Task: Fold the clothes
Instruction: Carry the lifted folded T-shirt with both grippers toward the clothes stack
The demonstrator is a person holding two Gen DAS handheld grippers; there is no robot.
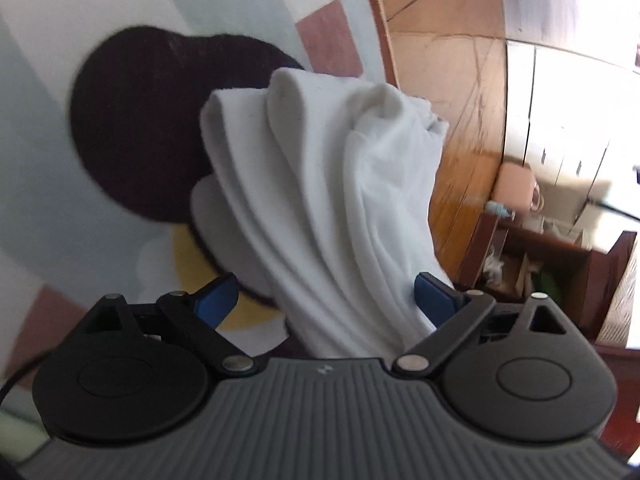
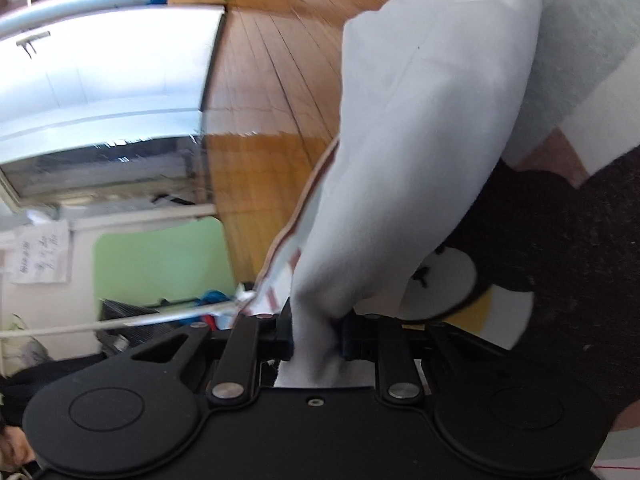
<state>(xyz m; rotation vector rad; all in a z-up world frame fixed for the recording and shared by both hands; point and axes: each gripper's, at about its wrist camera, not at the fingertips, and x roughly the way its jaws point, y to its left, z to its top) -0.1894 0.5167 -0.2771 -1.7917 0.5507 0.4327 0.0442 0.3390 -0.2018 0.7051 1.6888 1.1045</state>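
Here, a white garment (image 1: 320, 184) is seen hanging in gathered folds above a patterned rug (image 1: 36, 128) with a large black shape (image 1: 136, 120), close to the rug's edge beside the wooden floor (image 1: 448, 60). The left gripper (image 1: 326, 300) is spread wide, its blue pads (image 1: 218, 298) standing clear on either side of the cloth that passes between them. The right gripper (image 2: 316, 340) is clamped on a bunched part of the same white garment (image 2: 420, 120), which is drawn upward from its jaws.

One white garment (image 1: 320, 184), one patterned rug (image 1: 48, 160), two grippers (image 1: 326, 300) (image 2: 316, 338).
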